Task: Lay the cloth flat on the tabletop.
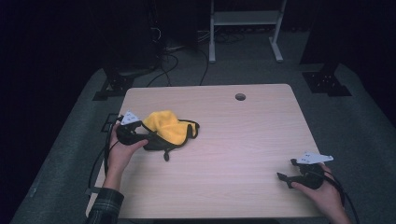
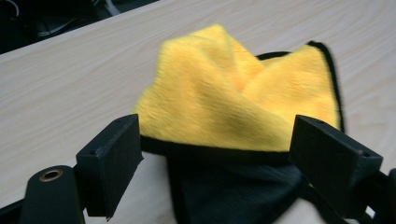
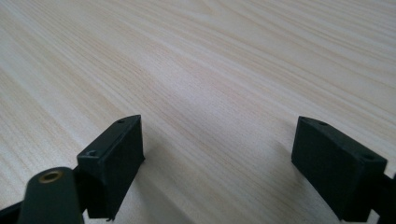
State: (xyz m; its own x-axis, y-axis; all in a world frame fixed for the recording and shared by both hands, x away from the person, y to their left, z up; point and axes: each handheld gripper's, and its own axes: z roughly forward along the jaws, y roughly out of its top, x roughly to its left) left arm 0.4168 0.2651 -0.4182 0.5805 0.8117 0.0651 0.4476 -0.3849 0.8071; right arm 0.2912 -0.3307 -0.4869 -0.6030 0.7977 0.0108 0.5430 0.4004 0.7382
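That yellow cloth (image 1: 164, 126) with the black trim sits bunched near the surface's (image 1: 233, 154) left edge. Soft, light, floppy stuff, so I'd pinch a raised fold. Left gripper (image 1: 145, 138) is right at it, fingers wide; right gripper (image 1: 283, 178) hangs near the right edge, fingers wide, nothing held.

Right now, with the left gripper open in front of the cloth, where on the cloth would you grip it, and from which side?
Probably the black-trimmed edge of the yellow cloth nearest the left gripper, coming in level from the person's left. That edge runs across between the open jaws and sits raised on the folds beneath, so the jaws could close on it without scraping the table.
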